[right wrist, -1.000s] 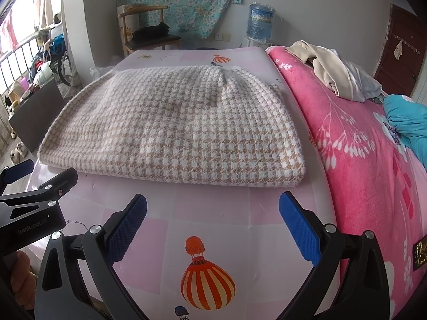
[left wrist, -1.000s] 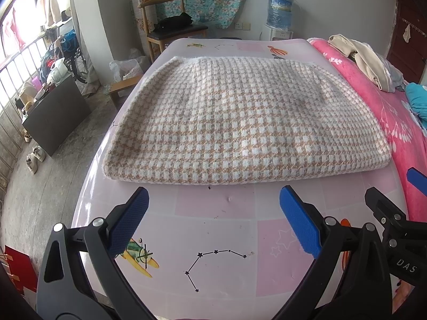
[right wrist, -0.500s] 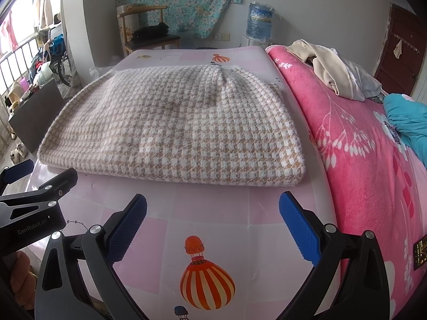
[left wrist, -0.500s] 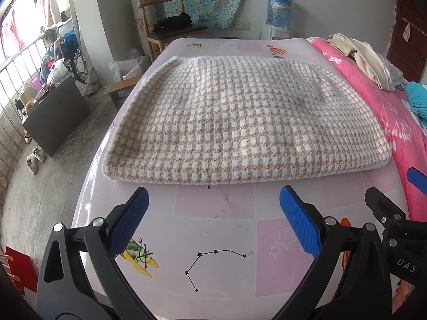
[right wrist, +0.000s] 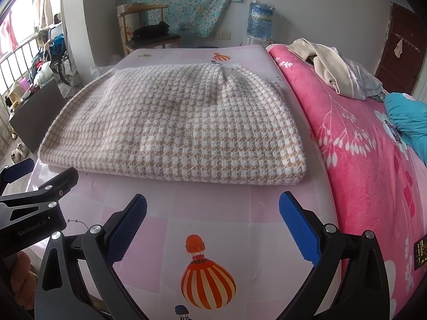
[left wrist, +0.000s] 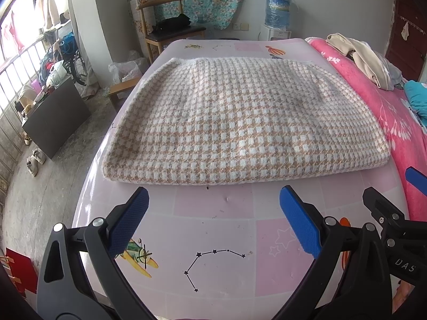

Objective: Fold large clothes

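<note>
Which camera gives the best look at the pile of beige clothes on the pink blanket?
The right wrist view: the beige clothes appear larger and fuller there. The left wrist view shows them smaller, near the right edge.

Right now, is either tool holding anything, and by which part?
Nothing is held. The left tool and right tool are both open, short of the folded checked garment.

The left tool (left wrist: 213, 224) is held with its blue-padded fingers (left wrist: 128, 221) spread wide and nothing between them, just short of the near edge of the checked garment (left wrist: 240, 122). The right tool (right wrist: 213, 224) is held likewise, spread wide and empty, beside the left one and also apart from that edge. Neither is touching the garment.
</note>
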Demonstrator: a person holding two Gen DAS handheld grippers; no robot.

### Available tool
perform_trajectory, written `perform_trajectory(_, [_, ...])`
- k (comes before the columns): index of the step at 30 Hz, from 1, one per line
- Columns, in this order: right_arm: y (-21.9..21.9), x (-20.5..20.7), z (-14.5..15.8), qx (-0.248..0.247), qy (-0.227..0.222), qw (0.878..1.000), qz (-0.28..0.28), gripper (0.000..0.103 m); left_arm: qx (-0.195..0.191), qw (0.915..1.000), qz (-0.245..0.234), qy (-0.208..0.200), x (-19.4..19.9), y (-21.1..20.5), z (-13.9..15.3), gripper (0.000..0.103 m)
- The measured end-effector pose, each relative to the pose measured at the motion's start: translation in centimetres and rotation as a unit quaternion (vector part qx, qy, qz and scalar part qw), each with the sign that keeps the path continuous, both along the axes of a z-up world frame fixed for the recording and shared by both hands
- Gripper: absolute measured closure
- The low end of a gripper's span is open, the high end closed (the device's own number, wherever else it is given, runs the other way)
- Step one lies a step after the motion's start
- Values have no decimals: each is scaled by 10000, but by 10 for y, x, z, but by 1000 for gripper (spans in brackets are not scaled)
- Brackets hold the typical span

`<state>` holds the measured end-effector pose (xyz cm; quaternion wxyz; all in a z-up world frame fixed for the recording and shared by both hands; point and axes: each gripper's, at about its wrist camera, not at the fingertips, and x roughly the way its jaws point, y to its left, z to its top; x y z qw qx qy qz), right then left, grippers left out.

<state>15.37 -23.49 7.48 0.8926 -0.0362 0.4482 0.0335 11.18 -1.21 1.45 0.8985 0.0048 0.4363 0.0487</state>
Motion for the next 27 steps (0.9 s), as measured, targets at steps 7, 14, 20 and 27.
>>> perform_trajectory(7, [0,0,0,-4,-3,10000,8,6,-4,10000,-4,2,0,0,0,8])
perform_trajectory(14, [0,0,0,-1,1,10000,2,6,-22,10000,1,10,1,1,0,8])
perform_trajectory(20, [0,0,0,-2,2,10000,2,6,-33,10000,11,29,1,2,-1,8])
perform_trajectory(27, [0,0,0,-1,2,10000,2,6,-54,10000,14,41,1,3,-2,8])
